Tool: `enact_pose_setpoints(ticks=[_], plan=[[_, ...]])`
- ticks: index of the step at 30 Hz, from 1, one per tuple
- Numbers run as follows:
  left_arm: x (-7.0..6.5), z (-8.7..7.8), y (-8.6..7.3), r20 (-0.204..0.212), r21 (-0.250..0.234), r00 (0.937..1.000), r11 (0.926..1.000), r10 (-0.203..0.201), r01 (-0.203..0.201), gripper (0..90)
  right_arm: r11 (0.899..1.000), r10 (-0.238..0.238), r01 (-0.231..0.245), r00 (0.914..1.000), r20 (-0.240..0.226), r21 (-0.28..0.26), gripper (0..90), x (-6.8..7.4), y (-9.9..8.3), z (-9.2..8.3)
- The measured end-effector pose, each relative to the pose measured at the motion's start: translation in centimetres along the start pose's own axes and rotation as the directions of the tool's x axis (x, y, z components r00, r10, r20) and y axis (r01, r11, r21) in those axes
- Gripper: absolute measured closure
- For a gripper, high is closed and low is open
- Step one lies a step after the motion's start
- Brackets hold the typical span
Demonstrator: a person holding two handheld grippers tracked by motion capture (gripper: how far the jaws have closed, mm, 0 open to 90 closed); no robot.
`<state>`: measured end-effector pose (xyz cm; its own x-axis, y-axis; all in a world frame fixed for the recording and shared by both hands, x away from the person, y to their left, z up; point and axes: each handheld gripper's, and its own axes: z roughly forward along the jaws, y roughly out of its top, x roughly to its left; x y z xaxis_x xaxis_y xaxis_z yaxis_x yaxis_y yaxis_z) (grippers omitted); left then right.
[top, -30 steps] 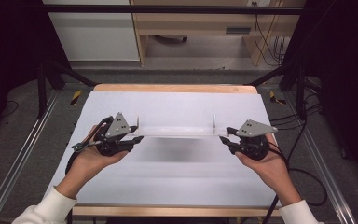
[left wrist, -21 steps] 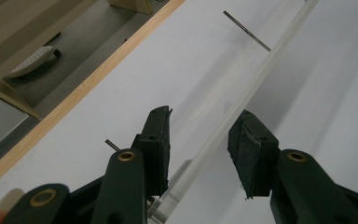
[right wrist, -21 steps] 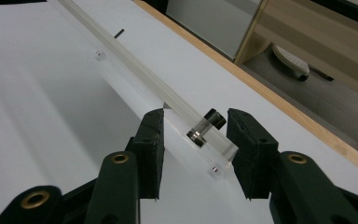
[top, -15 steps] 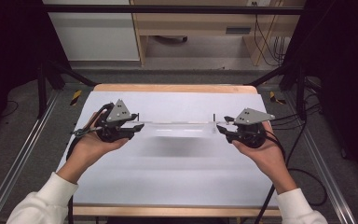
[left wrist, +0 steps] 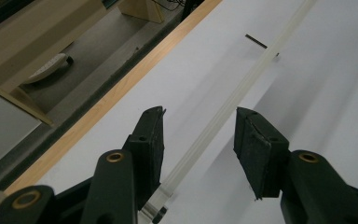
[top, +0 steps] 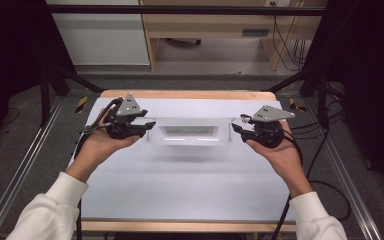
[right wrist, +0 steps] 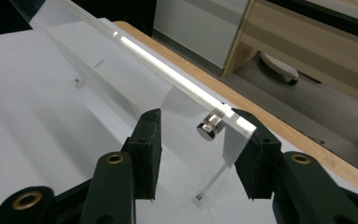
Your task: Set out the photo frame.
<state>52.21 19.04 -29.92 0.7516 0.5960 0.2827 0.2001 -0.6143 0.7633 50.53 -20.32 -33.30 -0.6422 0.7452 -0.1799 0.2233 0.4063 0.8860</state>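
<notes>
A clear acrylic panel point(top: 189, 131) spans the gap between my two grippers above the white table point(top: 190, 190). My left gripper point(top: 147, 128) is at its left end. In the left gripper view the panel's edge point(left wrist: 223, 105) runs between the jaws of the left gripper point(left wrist: 199, 114), close to the left pad and well clear of the right one. My right gripper point(top: 236, 126) is at the right end. Between the jaws of the right gripper point(right wrist: 196, 113) sit the panel's corner point(right wrist: 168, 70) and a small metal stud point(right wrist: 208, 127); the left pad stands apart. Both pairs of jaws have just been opening.
The table's far edge is a wooden strip point(top: 190, 94). Black frame bars point(top: 50, 85) and metal rails point(top: 25, 170) flank the table. Cables point(top: 325, 145) trail at the right. A white cabinet point(top: 100, 35) and wooden furniture point(top: 220, 25) stand beyond.
Both hands have moved away from the person and slightly up, carrying the panel toward the far side of the table. The panel now shows a different tilt.
</notes>
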Motion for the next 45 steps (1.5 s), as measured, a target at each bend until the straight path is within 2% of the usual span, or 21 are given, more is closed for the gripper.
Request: enact_pose_setpoints(ticks=[1,6,10,12,13,14,15,17,19,22,24,25,26,31,32,33,34,35,42,43,45], plan=[[0.2,0.0,0.1,0.000,0.009,1.0000,0.9999,0.009,-0.009,52.2,1.000,0.007,-0.007,1.0000,0.002,-0.006,55.7,-0.1,0.0,0.1],[0.7,0.4,0.3,-0.010,-0.008,0.9999,1.0000,-0.002,0.002,50.2,1.000,0.014,-0.014,0.9999,0.005,-0.019,56.1,-0.6,0.2,0.5],[1.2,0.3,0.3,-0.020,-0.073,0.9982,0.9958,-0.057,0.055,43.7,0.999,0.024,-0.024,0.9996,0.014,-0.025,56.0,-0.9,0.4,0.8],[1.4,-0.1,0.4,-0.047,-0.135,0.9936,0.9862,-0.103,0.096,33.5,0.999,0.028,-0.028,0.9995,0.015,-0.024,55.9,-1.1,0.6,1.0],[1.6,-0.5,0.3,-0.043,-0.183,0.9894,0.9747,-0.139,0.129,29.3,0.999,0.030,-0.029,0.9994,0.016,-0.025,55.8,-1.1,0.6,1.1],[1.7,-0.9,0.3,-0.038,-0.204,0.9845,0.9658,-0.171,0.160,26.6,0.999,0.034,-0.033,0.9993,0.018,-0.022,55.6,-1.2,0.7,1.1],[1.8,-1.2,0.2,-0.050,-0.227,0.9821,0.9596,-0.182,0.166,25.0,0.999,0.037,-0.036,0.9992,0.017,-0.022,55.6,-1.3,0.8,1.2],[1.9,-2.1,-0.3,-0.055,-0.267,0.9711,0.9406,-0.232,0.210,21.1,0.999,0.042,-0.041,0.9989,0.019,-0.020,55.4,-1.5,0.9,1.4],[1.9,-2.8,-0.9,-0.060,-0.290,0.9641,0.9286,-0.259,0.231,18.2,0.999,0.047,-0.046,0.9987,0.019,-0.018,55.2,-1.7,1.1,1.6],[1.6,-3.7,-2.2,-0.051,-0.285,0.9559,0.9215,-0.289,0.263,15.0,0.998,0.063,-0.063,0.9978,0.017,-0.018,54.9,-2.1,1.3,1.9],[1.2,-4.0,-3.2,-0.052,-0.278,0.9512,0.9191,-0.304,0.279,13.2,0.997,0.078,-0.078,0.9968,0.016,-0.020,54.5,-2.4,1.5,2.2],[0.9,-4.2,-3.9,-0.061,-0.265,0.9494,0.9220,-0.308,0.282,12.7,0.996,0.083,-0.083,0.9964,0.017,-0.019,54.3,-2.5,1.6,2.3],[0.6,-4.4,-4.4,-0.061,-0.266,0.9474,0.9201,-0.314,0.288,11.6,0.996,0.092,-0.092,0.9957,0.015,-0.020,54.2,-2.6,1.7,2.5],[-0.9,-4.3,-7.0,-0.054,-0.230,0.9478,0.9276,-0.314,0.294,10.0,0.994,0.111,-0.111,0.9937,0.016,-0.017,53.5,-3.1,2.0,3.0],[-1.1,-4.2,-7.4,-0.053,-0.227,0.9470,0.9273,-0.317,0.297,9.7,0.993,0.115,-0.114,0.9933,0.017,-0.018,53.4,-3.2,2.1,3.2],[-1.5,-4.0,-7.9,-0.053,-0.223,0.9468,0.9281,-0.317,0.299,9.6,0.993,0.120,-0.120,0.9926,0.017,-0.014,53.3,-3.3,2.1,3.2],[-1.9,-3.7,-8.5,-0.043,-0.220,0.9437,0.9245,-0.328,0.311,9.6,0.992,0.124,-0.124,0.9922,0.016,-0.014,53.3,-3.4,2.2,3.3],[-2.0,-3.5,-8.9,-0.042,-0.214,0.9428,0.9247,-0.331,0.315,9.6,0.992,0.127,-0.127,0.9918,0.015,-0.011,53.2,-3.6,2.3,3.5],[-2.9,-1.0,-12.5,-0.042,-0.137,0.9370,0.9310,-0.347,0.339,8.6,0.989,0.149,-0.149,0.9887,0.012,-0.005,52.8,-4.4,2.7,4.3],[-3.0,-0.7,-13.0,-0.044,-0.127,0.9355,0.9308,-0.351,0.343,8.6,0.989,0.148,-0.148,0.9889,0.011,-0.005,52.8,-4.5,2.7,4.4],[-2.9,-0.2,-14.0,-0.041,-0.113,0.9287,0.9252,-0.369,0.362,8.6,0.987,0.158,-0.158,0.9874,0.010,-0.006,52.6,-4.7,2.8,4.6]])
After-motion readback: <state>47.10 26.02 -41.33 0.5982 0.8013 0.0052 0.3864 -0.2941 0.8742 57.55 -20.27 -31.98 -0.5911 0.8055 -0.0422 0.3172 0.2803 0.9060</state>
